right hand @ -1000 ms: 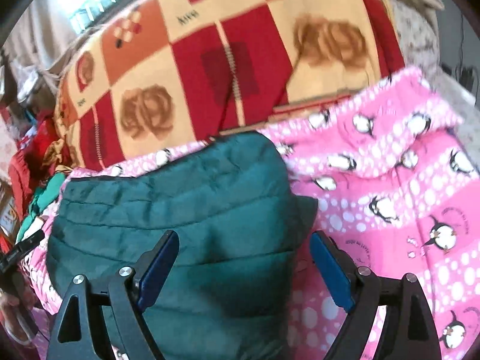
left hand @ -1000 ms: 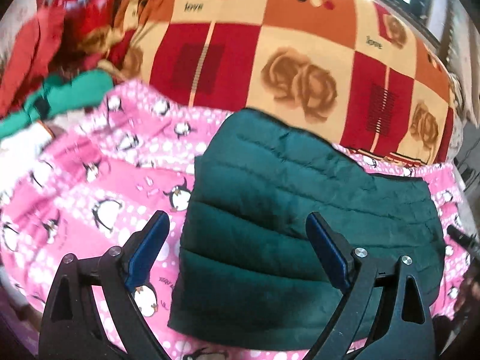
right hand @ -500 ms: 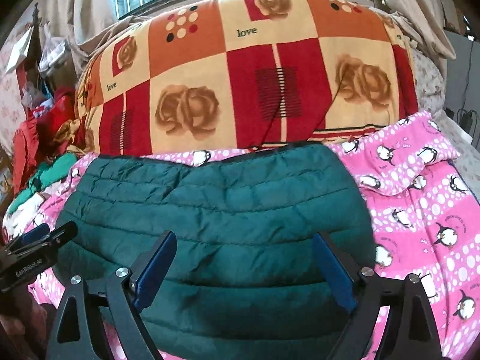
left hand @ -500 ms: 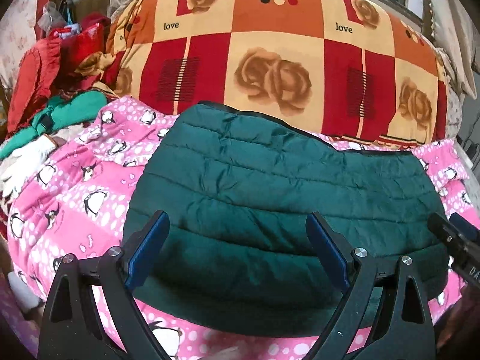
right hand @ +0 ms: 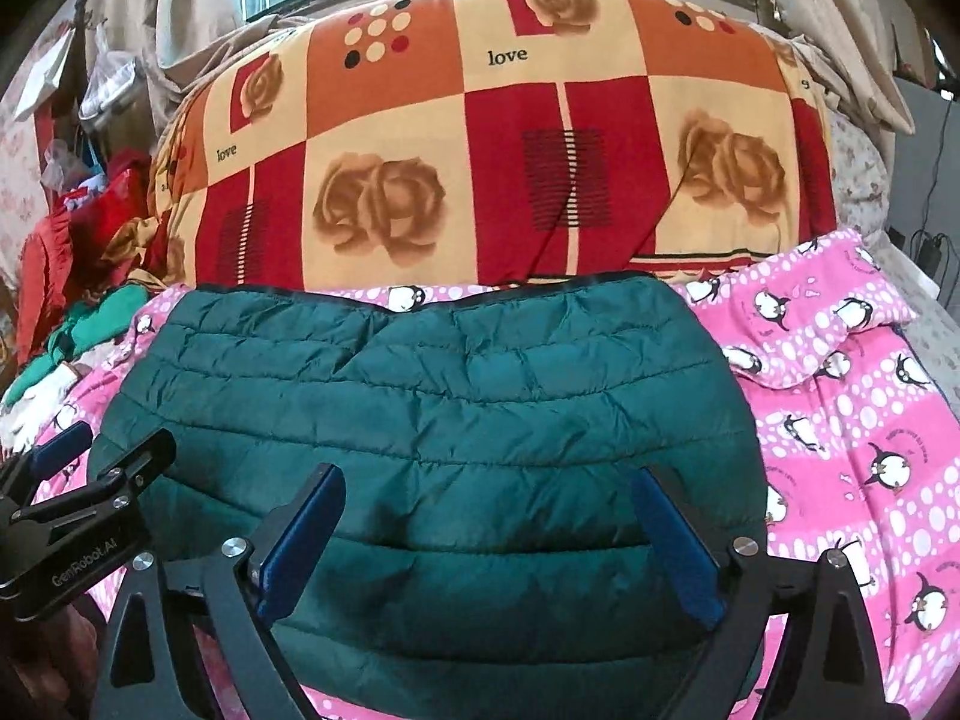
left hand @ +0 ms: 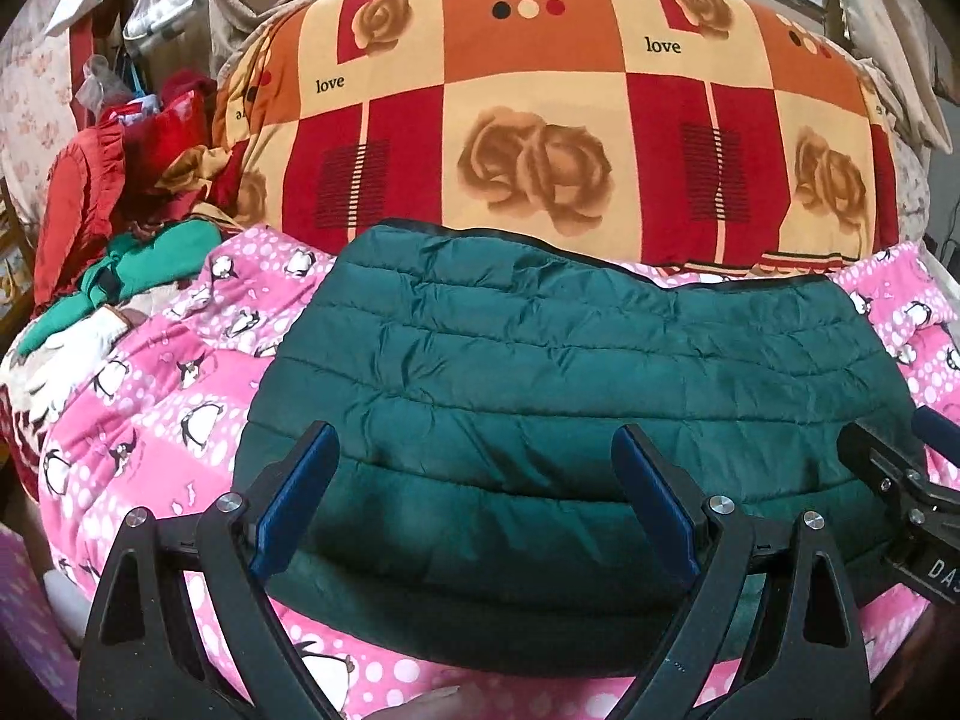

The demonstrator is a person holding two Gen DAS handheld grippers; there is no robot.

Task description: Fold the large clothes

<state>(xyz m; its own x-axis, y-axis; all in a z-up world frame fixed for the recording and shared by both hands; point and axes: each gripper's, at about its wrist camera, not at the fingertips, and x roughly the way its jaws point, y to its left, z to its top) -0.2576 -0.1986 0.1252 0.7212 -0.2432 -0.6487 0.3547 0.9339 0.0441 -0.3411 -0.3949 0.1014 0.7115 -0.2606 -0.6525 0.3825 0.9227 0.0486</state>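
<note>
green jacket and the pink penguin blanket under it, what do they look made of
Green jacket: looks like thin, slightly shiny synthetic shell, nylon or polyester, with puffy stitched quilting; filling unknowable. Pink penguin blanket: likely soft matte fleece, with a fuzzy printed surface.

One dark green quilted jacket (left hand: 564,372) sits mid-frame. Two grippers show: the left gripper (left hand: 474,504) and the right gripper (right hand: 486,540). One pink penguin blanket (right hand: 840,420) lies underneath, one rose-patterned quilt (left hand: 540,138) above, and one heap of red and green clothes (left hand: 120,210) at left.

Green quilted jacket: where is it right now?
In both wrist views the green quilted jacket lies folded mid-frame on the pink penguin blanket, before the rose-patterned quilt.
</note>
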